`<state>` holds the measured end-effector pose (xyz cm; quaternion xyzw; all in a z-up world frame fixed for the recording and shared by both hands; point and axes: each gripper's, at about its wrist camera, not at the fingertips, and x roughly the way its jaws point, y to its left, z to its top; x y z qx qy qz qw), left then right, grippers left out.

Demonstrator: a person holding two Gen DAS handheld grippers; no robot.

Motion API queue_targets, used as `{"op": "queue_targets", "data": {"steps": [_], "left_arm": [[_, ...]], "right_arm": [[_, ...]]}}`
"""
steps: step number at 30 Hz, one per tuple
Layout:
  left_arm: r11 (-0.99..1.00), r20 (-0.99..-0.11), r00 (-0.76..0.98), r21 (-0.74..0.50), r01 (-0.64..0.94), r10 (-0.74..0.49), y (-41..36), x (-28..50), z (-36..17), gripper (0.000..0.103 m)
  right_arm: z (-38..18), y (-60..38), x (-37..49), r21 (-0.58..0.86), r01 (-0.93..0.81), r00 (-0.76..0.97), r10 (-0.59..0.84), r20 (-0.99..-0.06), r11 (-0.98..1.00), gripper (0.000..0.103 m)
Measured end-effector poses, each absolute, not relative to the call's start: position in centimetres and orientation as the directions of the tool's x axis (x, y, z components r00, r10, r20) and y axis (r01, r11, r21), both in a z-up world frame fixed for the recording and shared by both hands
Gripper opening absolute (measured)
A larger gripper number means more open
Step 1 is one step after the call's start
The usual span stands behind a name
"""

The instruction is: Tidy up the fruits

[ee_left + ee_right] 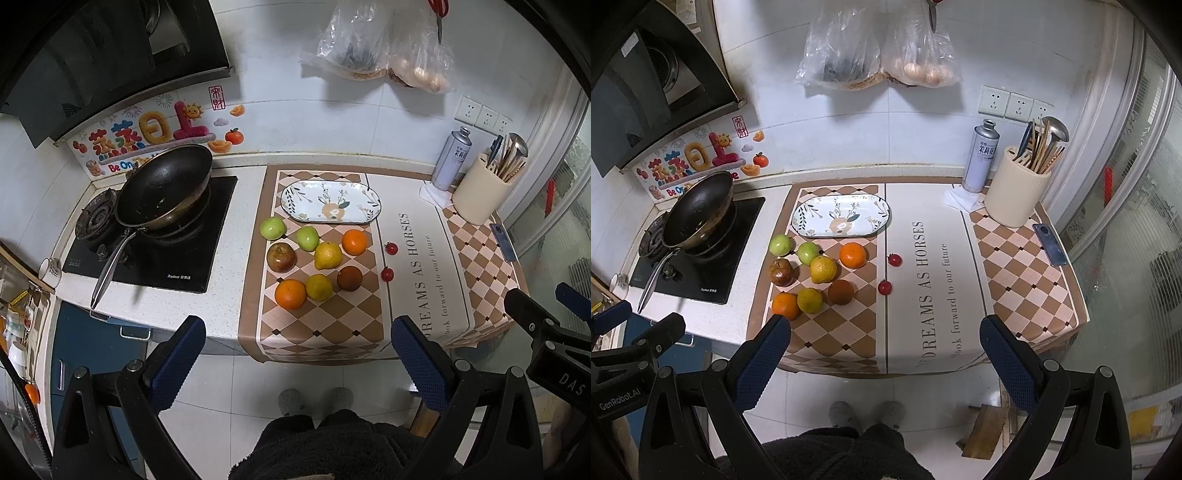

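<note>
Several fruits lie on a checkered mat on the counter: two green apples, a dark red apple, two oranges, two yellow-green citrus, a brown fruit and two cherry tomatoes. An empty oval flowered plate sits behind them. My left gripper is open and empty, held back above the floor before the counter edge. My right gripper is open and empty, likewise short of the counter; the near orange is by its left fingertip.
A black pan sits on the stove at the left. A spray can, a utensil holder and a phone stand at the mat's right end. Bags hang on the wall. A glass door is at the right.
</note>
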<state>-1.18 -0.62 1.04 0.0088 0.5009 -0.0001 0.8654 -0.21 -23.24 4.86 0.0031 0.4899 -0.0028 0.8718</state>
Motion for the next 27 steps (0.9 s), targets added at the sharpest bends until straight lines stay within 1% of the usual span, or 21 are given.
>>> {"op": "queue_targets", "data": {"steps": [27], "left_arm": [[1.0, -0.863, 0.504, 0.002, 0.012, -0.004, 0.2, -0.2, 1.4, 0.103]], "right_arm": [[4.7, -21.4, -0.1, 0.013, 0.025, 0.531, -0.002, -0.847, 1.0, 0.103]]}}
